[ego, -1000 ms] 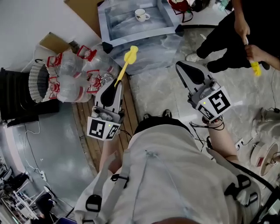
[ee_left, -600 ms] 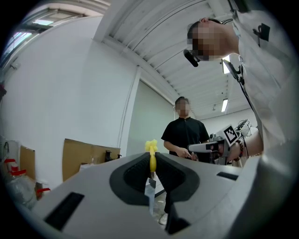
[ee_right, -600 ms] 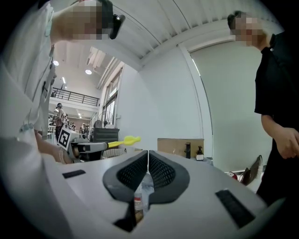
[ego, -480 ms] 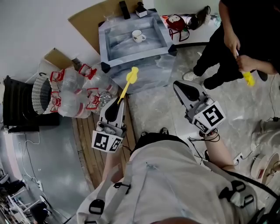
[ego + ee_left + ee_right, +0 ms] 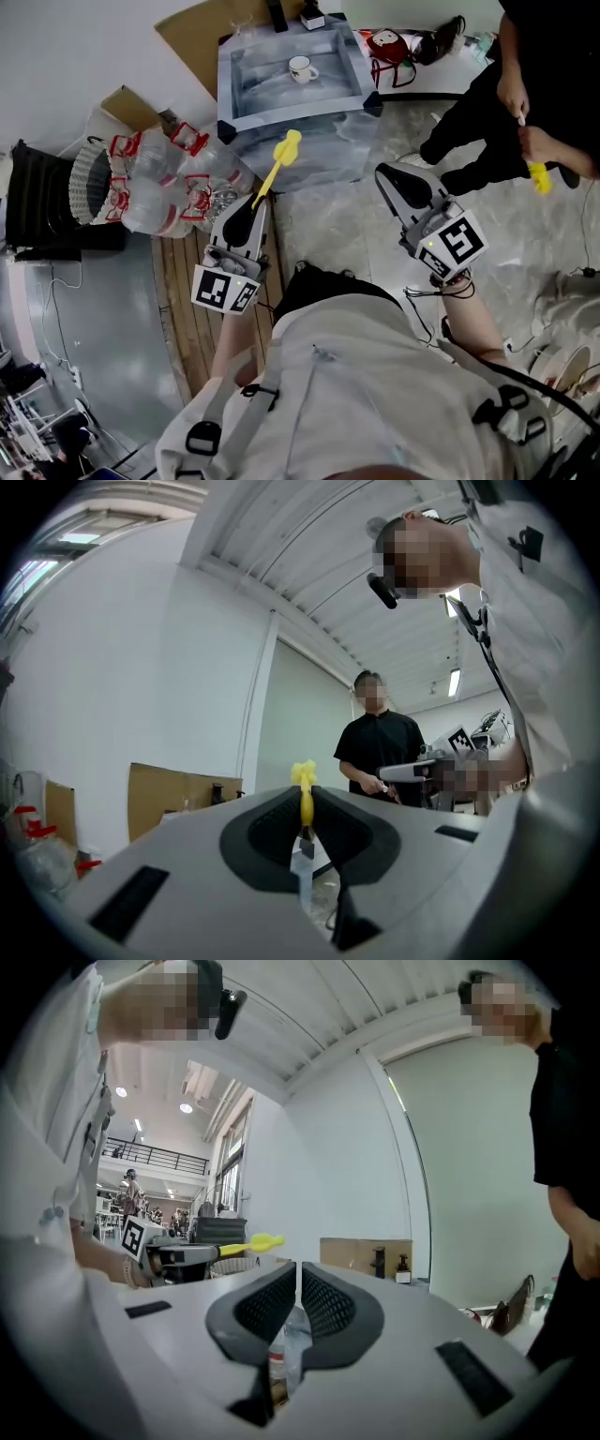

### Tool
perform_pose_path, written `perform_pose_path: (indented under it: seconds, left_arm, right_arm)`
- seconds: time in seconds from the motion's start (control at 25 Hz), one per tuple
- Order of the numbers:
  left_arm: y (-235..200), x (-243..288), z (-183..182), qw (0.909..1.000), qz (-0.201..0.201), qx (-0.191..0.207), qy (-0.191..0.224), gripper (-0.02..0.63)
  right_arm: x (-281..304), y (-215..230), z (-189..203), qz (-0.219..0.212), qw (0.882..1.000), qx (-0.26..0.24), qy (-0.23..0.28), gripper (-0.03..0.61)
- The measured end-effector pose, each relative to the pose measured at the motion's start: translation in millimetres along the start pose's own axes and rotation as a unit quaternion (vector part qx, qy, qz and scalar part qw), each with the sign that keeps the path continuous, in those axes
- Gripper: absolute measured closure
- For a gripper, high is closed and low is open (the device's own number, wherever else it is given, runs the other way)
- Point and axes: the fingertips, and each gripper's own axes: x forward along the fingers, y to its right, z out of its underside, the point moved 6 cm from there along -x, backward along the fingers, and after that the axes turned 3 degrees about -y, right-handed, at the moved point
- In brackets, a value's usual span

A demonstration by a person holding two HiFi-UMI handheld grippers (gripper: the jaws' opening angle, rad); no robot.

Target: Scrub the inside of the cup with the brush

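Note:
A white cup (image 5: pixel 301 67) stands inside a grey basin (image 5: pixel 246 86) on the floor ahead of me. My left gripper (image 5: pixel 257 201) is shut on the handle of a yellow brush (image 5: pixel 281 152), whose head points toward the basin and stays short of it. In the left gripper view the brush (image 5: pixel 304 782) stands up between the closed jaws of the left gripper (image 5: pixel 306 803). My right gripper (image 5: pixel 386 174) is held level to the right of the brush, shut with nothing in it. The right gripper (image 5: pixel 297 1277) shows its pads together, and the brush (image 5: pixel 251 1242) is at its left.
Packs of clear plastic bottles (image 5: pixel 159 178) lie left of the basin, beside a black unit (image 5: pixel 37 202). Cardboard (image 5: pixel 192 33) leans behind the basin. A person in black (image 5: pixel 487 103) stands at the right holding a yellow object (image 5: pixel 539 176). A red item (image 5: pixel 382 45) lies near the basin.
Both grippers have drifted a little along with me, and more of the basin and cup now shows in the head view. The brush stays in the left jaws.

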Motion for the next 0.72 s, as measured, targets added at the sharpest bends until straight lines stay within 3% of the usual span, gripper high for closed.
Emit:
perform_pose_path:
  seconds: [0.32,0.72]
  left_arm:
    - [-24,15,4,1.0000,-0.001,0.002,0.004,0.572]
    - [-89,51,8,0.9998,0.014,-0.015,0.002,0.572]
  right_arm:
    - [18,13,5,0.007,1.000,0.001,-0.005,0.546]
    - [77,39,3,0.034,0.999,0.020,-0.008,0.540]
